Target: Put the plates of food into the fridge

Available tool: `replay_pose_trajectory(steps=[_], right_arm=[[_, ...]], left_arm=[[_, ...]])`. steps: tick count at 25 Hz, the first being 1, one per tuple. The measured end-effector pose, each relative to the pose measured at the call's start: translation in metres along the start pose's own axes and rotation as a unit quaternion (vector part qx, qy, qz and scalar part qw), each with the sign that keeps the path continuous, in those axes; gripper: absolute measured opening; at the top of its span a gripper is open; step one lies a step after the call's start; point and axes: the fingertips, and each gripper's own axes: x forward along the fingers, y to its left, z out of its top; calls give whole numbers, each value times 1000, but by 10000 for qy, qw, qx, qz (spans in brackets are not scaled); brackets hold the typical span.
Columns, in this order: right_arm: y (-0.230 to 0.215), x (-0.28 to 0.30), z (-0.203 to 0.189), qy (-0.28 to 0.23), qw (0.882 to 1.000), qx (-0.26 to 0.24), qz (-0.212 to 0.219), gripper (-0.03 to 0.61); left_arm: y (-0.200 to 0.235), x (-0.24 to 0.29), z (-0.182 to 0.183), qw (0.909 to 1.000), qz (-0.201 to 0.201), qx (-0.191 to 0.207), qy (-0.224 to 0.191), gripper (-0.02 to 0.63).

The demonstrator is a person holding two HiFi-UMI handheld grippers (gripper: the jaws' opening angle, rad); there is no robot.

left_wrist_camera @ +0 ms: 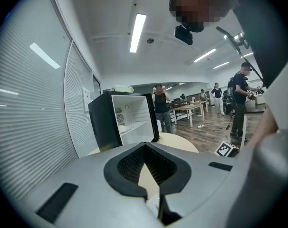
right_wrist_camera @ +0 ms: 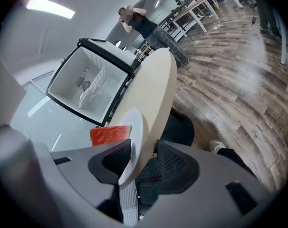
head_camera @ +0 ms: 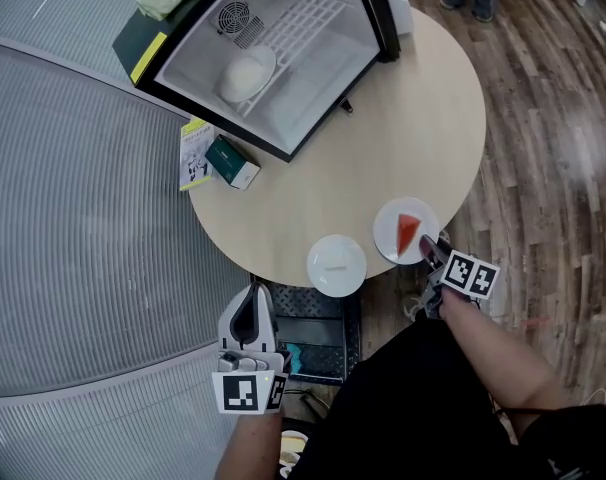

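Note:
An open mini fridge [head_camera: 313,98] lies at the table's far side, and a white plate with a pale bun [head_camera: 246,76] rests on its rack. A white plate with a watermelon slice [head_camera: 407,231] sits at the round table's [head_camera: 383,138] near edge. My right gripper [head_camera: 430,251] is at its rim. In the right gripper view that rim [right_wrist_camera: 133,141] runs between the jaws of the right gripper [right_wrist_camera: 144,148], with a gap on one side. A second white plate [head_camera: 336,265] sits to the left. My left gripper [head_camera: 253,296] hangs below the table edge, shut and empty.
A green box [head_camera: 231,161] and a leaflet [head_camera: 194,155] lie at the table's left edge. A black crate [head_camera: 318,333] stands under the table. Ribbed blinds fill the left side, wooden floor [head_camera: 553,118] the right. People stand far off [left_wrist_camera: 239,103].

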Motion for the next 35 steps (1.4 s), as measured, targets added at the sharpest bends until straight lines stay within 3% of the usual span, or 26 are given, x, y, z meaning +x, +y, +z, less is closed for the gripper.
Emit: replay_pose_trajectory(steps=[8,15,19,22,35], right_arm=[[-10,-18,-4,19,9999,68,-127,150],[-5,-10,-3,55,9996,264,43,150],[2,-11,-2,43,9992,380,140,71],[4,-15,-4,52,9980,610,171,57],[31,-31,18,100,9955,736,581,26]], left_arm=[[-7,7,3,9999,-151,-12,-53,3],[-10,11,3,9998,-215,28,-47,3],[-6,9,4,9999,-148,18,-50,3],[-4,8,5,9999,-123,-11,-75,3],[-3,7,15,9995,-43,-199,-230,3]])
